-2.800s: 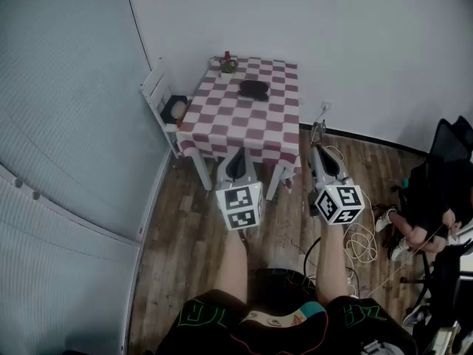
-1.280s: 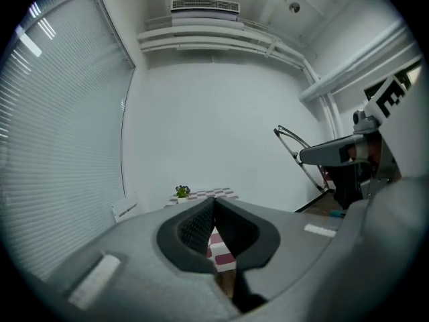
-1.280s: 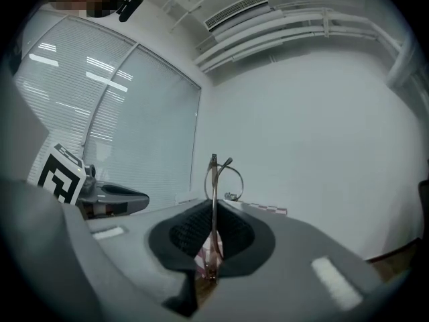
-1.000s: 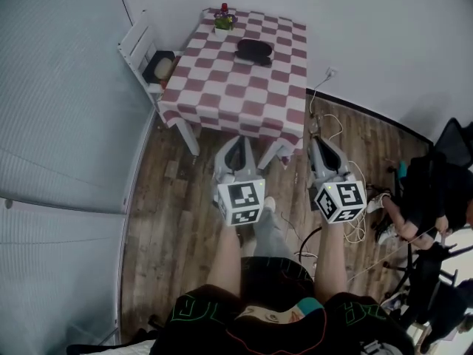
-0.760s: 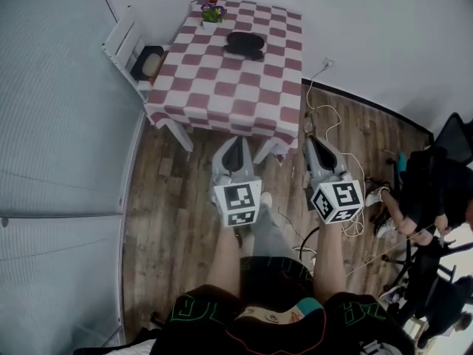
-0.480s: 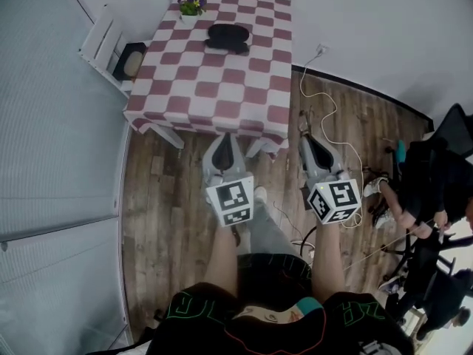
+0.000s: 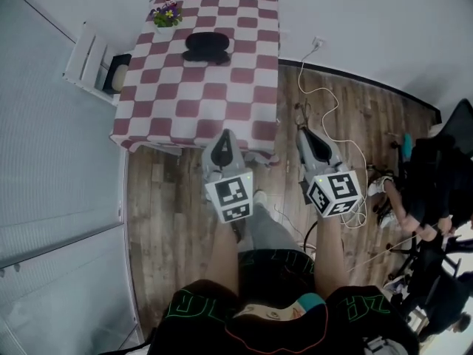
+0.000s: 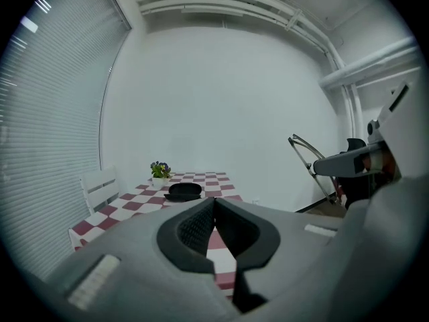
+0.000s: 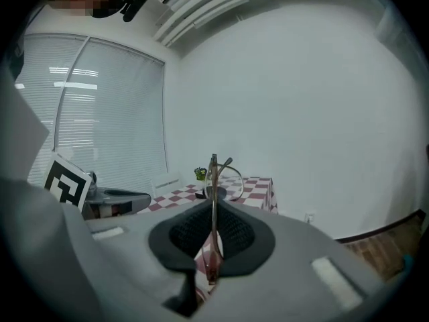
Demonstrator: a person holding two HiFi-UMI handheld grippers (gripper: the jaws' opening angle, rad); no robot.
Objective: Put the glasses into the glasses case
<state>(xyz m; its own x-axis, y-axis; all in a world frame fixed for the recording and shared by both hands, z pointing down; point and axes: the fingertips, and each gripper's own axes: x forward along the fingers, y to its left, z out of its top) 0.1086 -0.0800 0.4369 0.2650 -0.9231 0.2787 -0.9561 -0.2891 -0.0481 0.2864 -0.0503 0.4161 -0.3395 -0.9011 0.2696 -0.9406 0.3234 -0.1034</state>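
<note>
A black glasses case (image 7: 205, 46) lies shut on the far half of the checkered table (image 7: 222, 102); the left gripper view shows the case (image 8: 184, 190) ahead beyond the jaws. My left gripper (image 7: 225, 136) is shut with nothing in it and hovers at the table's near edge. My right gripper (image 7: 305, 134) is over the floor just right of the table. It is shut on thin-framed glasses (image 9: 224, 173), which stand upright between the right gripper (image 9: 213, 206) pads.
A small flower pot (image 7: 166, 13) stands at the table's far left corner. A white chair (image 7: 87, 58) is against the table's left side. A white cable (image 7: 325, 113) runs across the wood floor from a wall socket. A seated person (image 7: 414, 213) is at the right.
I have walked closer: the table has grown and come toward both grippers, and the left gripper now reaches its near edge. Both grippers keep their state and spacing.
</note>
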